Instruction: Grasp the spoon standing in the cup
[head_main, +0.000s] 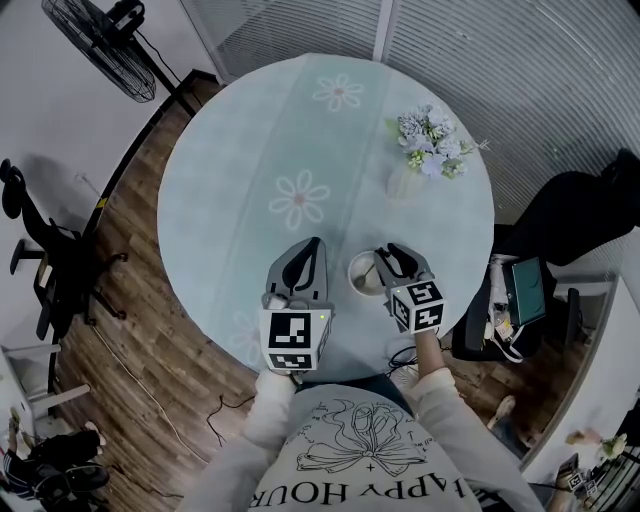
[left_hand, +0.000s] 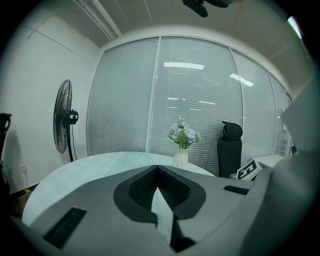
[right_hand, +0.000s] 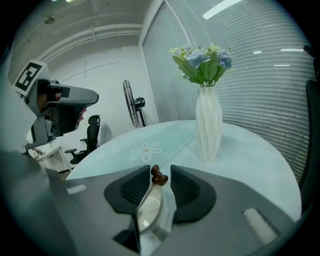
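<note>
A white cup (head_main: 364, 272) stands near the table's front edge, between my two grippers. In the right gripper view the cup (right_hand: 149, 214) sits just under the jaws, and the spoon (right_hand: 159, 177) in it rises so that its brown knobbed end lies between the fingertips. My right gripper (right_hand: 160, 172) is open by a narrow gap around that end, with a sliver of space on the right side. From the head view, the right gripper (head_main: 388, 252) leans over the cup's right rim. My left gripper (head_main: 313, 245) rests left of the cup, its tips meeting (left_hand: 157, 167) and holding nothing.
The round table (head_main: 250, 150) has a pale floral cloth. A white vase of flowers (head_main: 408, 183) stands at the back right, beyond the cup. A standing fan (head_main: 100, 40) and office chairs are on the floor around the table.
</note>
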